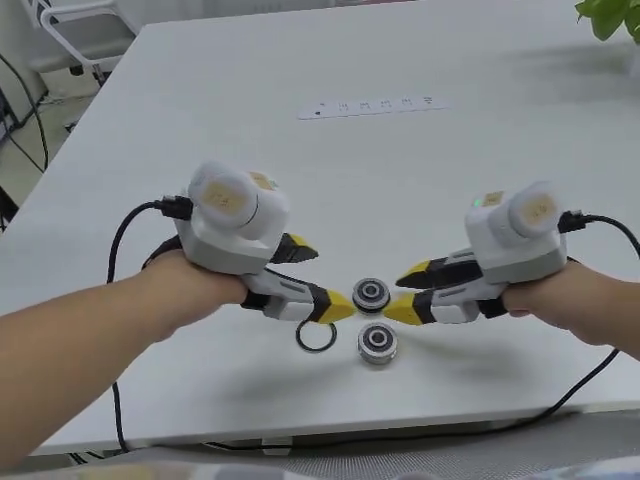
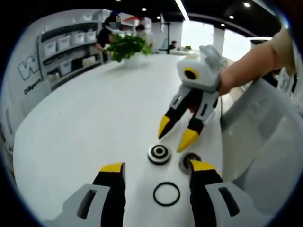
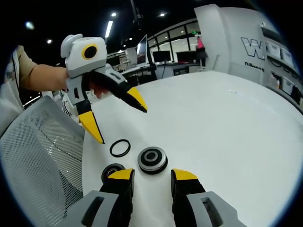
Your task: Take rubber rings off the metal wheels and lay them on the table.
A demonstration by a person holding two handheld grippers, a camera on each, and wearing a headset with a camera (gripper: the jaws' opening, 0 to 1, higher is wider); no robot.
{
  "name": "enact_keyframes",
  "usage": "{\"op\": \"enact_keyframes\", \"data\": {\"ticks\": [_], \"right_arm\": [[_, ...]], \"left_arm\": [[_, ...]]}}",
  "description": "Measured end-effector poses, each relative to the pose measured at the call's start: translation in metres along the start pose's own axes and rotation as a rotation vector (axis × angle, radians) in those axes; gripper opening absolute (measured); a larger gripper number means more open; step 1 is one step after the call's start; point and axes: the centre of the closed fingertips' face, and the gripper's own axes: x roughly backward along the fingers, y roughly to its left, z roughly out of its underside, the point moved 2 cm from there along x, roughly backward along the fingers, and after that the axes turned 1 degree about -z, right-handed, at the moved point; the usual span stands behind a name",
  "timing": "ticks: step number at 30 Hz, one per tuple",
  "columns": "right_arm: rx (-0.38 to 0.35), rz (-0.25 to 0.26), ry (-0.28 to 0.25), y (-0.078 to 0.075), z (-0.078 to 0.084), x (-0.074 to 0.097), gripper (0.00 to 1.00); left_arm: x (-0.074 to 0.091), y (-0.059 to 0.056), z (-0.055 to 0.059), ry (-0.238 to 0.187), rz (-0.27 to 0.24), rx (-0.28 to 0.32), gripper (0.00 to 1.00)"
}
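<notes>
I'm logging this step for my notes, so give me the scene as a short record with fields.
left gripper: open, holding nothing
right gripper: open, holding nothing, facing the left one
farther round silver metal wheel: on the table, between both grippers' tips
nearer round silver metal wheel: on the table
thin black rubber ring: loose, flat on the table, left of the nearer wheel
white table: work surface
rings on wheels: cannot tell
</notes>
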Motion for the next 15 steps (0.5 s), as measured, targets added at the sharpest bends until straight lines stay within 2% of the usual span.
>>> {"op": "enact_keyframes", "data": {"ticks": [15], "right_arm": [[0.001,0.003,0.0,0.0,0.002,-0.004,0.27]], "left_arm": [[-0.014,-0.001,0.007,0.03,0.012,-0.012,0.49]]}}
